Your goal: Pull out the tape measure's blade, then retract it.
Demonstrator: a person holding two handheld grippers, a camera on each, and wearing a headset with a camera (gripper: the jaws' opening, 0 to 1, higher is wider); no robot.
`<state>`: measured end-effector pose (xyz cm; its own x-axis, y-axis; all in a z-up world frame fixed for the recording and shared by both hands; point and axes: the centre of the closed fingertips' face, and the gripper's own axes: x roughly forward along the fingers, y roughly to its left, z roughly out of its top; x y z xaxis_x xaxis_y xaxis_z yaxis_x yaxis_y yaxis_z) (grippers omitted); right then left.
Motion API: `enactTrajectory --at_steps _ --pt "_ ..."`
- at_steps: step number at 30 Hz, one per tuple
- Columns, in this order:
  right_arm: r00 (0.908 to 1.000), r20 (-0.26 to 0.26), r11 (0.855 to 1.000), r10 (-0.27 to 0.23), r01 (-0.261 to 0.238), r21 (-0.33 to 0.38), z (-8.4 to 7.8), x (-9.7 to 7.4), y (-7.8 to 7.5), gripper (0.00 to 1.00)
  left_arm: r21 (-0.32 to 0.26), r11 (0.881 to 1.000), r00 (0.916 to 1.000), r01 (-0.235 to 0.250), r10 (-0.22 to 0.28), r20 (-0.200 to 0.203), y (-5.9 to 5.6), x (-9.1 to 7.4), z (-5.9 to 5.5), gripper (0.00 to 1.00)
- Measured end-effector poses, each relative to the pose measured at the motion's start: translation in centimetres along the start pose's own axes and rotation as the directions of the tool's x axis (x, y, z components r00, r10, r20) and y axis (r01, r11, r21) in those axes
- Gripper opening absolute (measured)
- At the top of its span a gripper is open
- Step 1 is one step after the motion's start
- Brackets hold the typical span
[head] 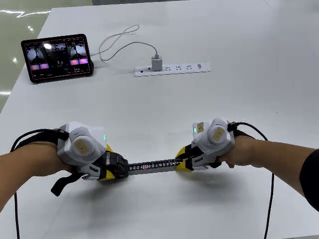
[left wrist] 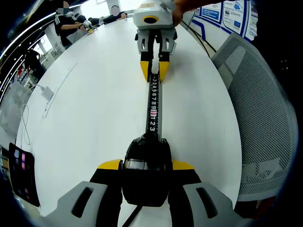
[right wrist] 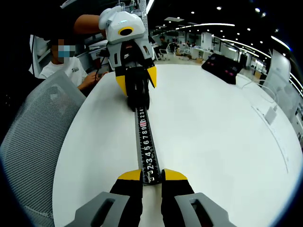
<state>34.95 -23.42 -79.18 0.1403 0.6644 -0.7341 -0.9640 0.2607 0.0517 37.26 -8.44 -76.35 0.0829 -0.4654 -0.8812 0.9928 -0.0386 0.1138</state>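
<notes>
My left gripper (head: 108, 167) is shut on the black tape measure case (left wrist: 147, 168), which also shows at the left in the head view (head: 118, 165). The numbered blade (head: 152, 166) runs out of the case, just above the white table, to my right gripper (head: 182, 159), which is shut on the blade's end. In the right gripper view the blade (right wrist: 145, 149) stretches from my yellow fingertips (right wrist: 130, 176) to the case (right wrist: 137, 90) in the far gripper. The left gripper view shows the blade (left wrist: 153, 101) reaching the other gripper (left wrist: 155, 71).
A tablet (head: 57, 57) with a lit screen lies at the back left. A white power strip (head: 172, 68) with a plugged charger and cable sits mid-table behind the grippers. A mesh chair (left wrist: 258, 118) stands beside the table edge. People sit at the far end of the table.
</notes>
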Motion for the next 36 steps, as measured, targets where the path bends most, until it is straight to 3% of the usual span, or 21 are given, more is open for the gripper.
enactTrajectory --at_steps 36 --pt "0.9999 -0.009 1.0 -0.013 0.013 0.011 -1.7 -1.9 -0.1 0.1 -0.009 1.0 1.0 -0.008 0.008 0.004 -0.2 -0.1 0.1 0.32"
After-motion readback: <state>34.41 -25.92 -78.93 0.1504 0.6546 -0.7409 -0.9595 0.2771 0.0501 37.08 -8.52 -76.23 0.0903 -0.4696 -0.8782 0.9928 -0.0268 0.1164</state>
